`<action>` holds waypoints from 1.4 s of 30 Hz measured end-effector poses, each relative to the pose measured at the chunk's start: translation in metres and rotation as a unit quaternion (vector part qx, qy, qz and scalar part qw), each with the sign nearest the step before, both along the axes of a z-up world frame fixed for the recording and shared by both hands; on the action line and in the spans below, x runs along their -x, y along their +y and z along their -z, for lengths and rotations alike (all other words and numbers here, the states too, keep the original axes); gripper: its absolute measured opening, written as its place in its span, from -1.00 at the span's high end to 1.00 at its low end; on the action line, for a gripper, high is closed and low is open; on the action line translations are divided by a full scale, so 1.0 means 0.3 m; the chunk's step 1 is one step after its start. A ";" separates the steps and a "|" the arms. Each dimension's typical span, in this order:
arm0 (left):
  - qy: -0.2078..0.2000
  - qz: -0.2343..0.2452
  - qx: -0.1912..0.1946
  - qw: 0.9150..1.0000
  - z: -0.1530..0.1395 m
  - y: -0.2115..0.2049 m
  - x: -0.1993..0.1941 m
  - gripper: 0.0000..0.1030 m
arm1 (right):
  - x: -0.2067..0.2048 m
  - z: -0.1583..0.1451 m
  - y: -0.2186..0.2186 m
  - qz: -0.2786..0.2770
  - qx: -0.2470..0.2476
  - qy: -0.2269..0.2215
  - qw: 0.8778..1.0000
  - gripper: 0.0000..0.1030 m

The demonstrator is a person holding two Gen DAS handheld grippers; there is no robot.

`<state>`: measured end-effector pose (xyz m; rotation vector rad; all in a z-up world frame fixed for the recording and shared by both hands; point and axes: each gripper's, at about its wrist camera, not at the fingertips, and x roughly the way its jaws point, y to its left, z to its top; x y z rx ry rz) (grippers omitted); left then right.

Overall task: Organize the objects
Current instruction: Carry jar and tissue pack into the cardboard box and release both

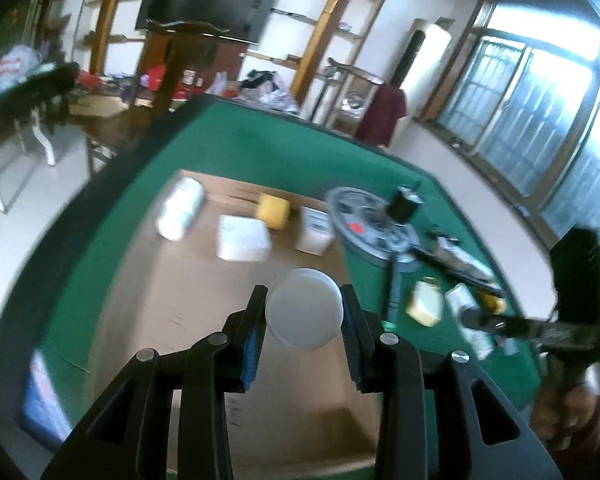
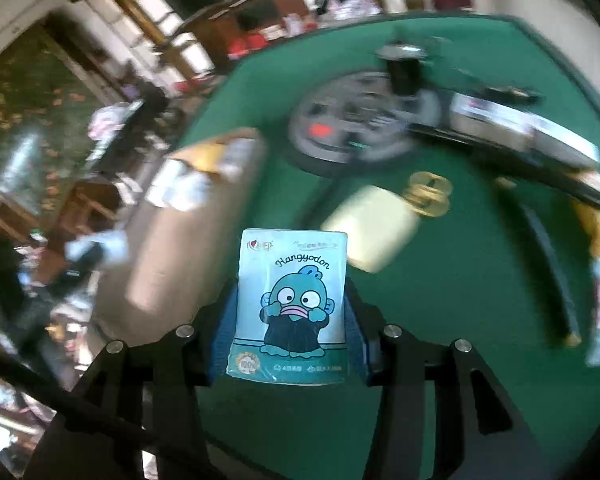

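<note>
My left gripper [image 1: 304, 300] is shut on a round white jar [image 1: 304, 316], lid facing the camera, held above a brown cardboard sheet [image 1: 203, 320]. On the far part of that sheet lie a white bottle [image 1: 179, 208], a white box [image 1: 241, 238], a yellow sponge [image 1: 273, 210] and a small white carton [image 1: 316, 230]. My right gripper [image 2: 289, 292] is shut on a teal tissue pack [image 2: 289, 308] printed with a cartoon fish, above the green table [image 2: 460, 320]. A cream bottle with a gold cap [image 2: 380, 224] lies just beyond the pack.
A grey weight plate [image 1: 374, 228] with a black post stands at the cardboard's far right corner, with dark tools and small bottles beside it. A person's hand [image 1: 572, 408] shows at the right edge. A blue pack [image 1: 43, 396] lies at the table's near left edge.
</note>
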<state>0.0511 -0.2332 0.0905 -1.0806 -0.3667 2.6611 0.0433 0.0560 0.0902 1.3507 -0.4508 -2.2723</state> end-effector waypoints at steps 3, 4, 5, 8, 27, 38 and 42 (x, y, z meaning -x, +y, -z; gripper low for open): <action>-0.022 -0.004 0.009 1.000 0.035 -0.046 0.064 0.41 | 0.058 0.000 -0.132 -0.030 0.013 -0.005 0.999 0.09; -0.037 -0.003 0.005 0.999 0.057 -0.062 0.098 0.41 | 0.074 0.003 -0.172 -0.037 0.012 -0.006 0.999 0.09; -0.047 -0.003 0.004 0.999 0.074 -0.073 0.118 0.41 | 0.100 0.012 -0.229 -0.049 0.014 -0.011 0.999 0.09; -0.080 -0.012 0.012 0.997 0.131 -0.097 0.188 0.41 | 0.157 0.038 -0.344 -0.062 0.005 -0.018 0.998 0.09; -0.130 -0.041 -0.031 0.990 0.230 -0.189 0.374 0.29 | 0.321 0.166 -0.553 -0.045 -0.130 0.000 0.991 0.07; -0.118 -0.066 -0.081 0.987 0.170 -0.240 0.360 -0.11 | 0.300 0.111 -0.499 -0.023 -0.125 0.030 0.991 0.02; -0.097 -0.093 -0.098 0.986 0.124 -0.276 0.308 -0.12 | 0.269 0.054 -0.454 -0.008 -0.118 0.059 0.991 -0.05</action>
